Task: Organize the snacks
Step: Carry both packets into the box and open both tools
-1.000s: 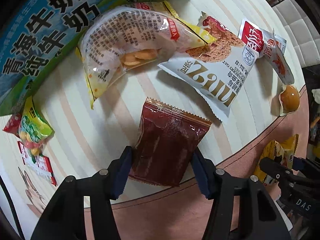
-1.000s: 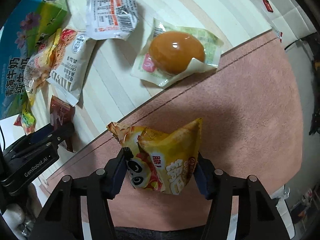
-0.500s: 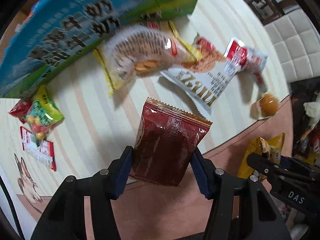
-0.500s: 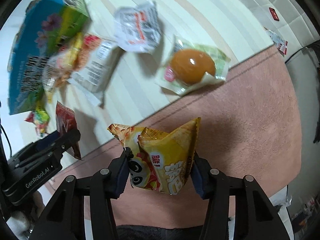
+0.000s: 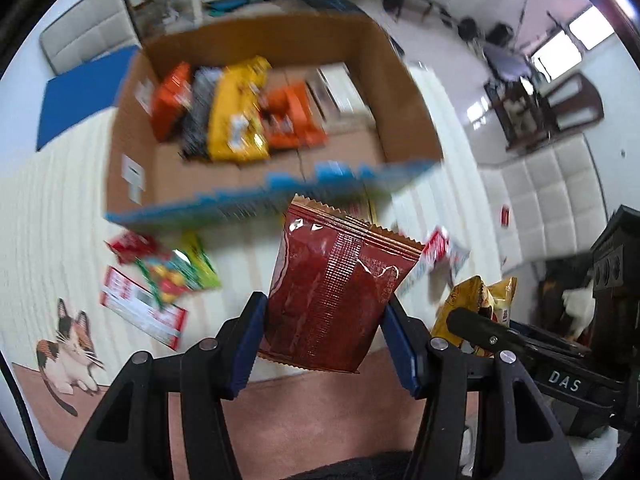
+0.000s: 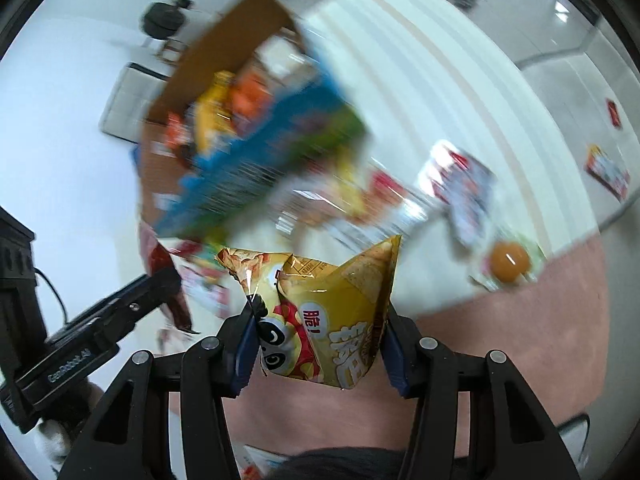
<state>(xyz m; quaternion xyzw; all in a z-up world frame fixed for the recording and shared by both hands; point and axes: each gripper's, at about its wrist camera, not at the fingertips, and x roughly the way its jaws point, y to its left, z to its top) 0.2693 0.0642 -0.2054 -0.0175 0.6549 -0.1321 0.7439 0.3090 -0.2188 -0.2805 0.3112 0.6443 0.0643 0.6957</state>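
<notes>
My left gripper (image 5: 322, 346) is shut on a dark red snack packet (image 5: 336, 292) and holds it up above the table, short of an open cardboard box (image 5: 400, 92). The box holds several orange, yellow and dark packets (image 5: 236, 116). My right gripper (image 6: 318, 346) is shut on a yellow panda snack bag (image 6: 332, 312), also held in the air. The box shows blurred in the right wrist view (image 6: 224, 40). The yellow bag shows at the right of the left wrist view (image 5: 476, 304).
Loose snacks lie on the striped white mat (image 5: 52, 200): a green and red candy pack (image 5: 168, 272), a red-white packet (image 5: 140, 312), a packaged egg (image 6: 510, 262), a white-red packet (image 6: 464, 184). A pink table edge (image 6: 520, 340) runs along the front.
Both grippers have risen and tilted up with their packets. The open top of the box and its contents have come into view. The view is blurred by motion.
</notes>
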